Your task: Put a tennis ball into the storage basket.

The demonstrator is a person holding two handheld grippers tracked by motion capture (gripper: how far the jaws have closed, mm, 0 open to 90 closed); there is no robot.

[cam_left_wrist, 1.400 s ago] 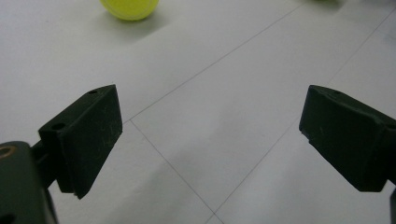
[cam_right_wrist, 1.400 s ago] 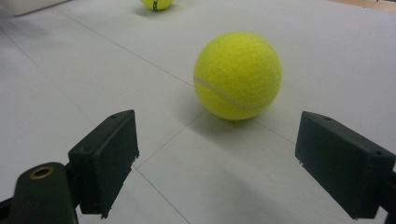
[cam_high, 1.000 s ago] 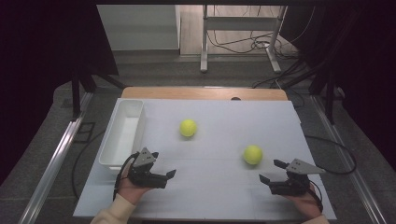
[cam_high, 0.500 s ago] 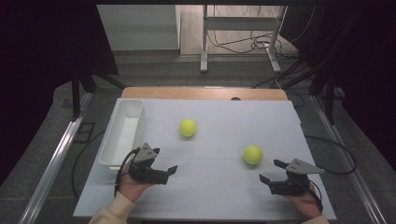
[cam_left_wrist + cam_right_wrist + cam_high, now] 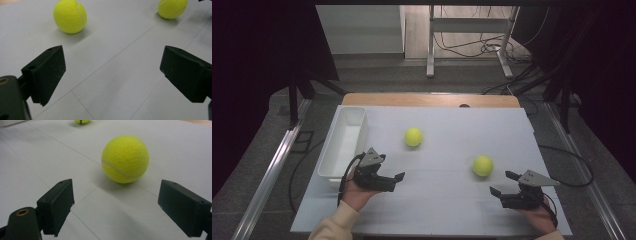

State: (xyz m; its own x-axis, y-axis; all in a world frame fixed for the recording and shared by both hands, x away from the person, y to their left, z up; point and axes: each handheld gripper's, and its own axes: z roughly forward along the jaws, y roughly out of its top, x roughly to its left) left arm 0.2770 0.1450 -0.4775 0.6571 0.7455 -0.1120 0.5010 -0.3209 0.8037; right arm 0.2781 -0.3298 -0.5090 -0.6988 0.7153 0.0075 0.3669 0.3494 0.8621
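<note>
The right gripper (image 5: 507,187) is gaping wide, empty — the near ball (image 5: 482,165) is lying at its 11 o'clock, closer than to the left gripper (image 5: 393,178), which is also gaping empty.

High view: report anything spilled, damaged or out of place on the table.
Nothing stands out. Two tennis balls, one mid-table and one nearer the right claw, sit intact on the white mat. The white tray lies square at the left. Both claws, including the left claw, are open.
</note>
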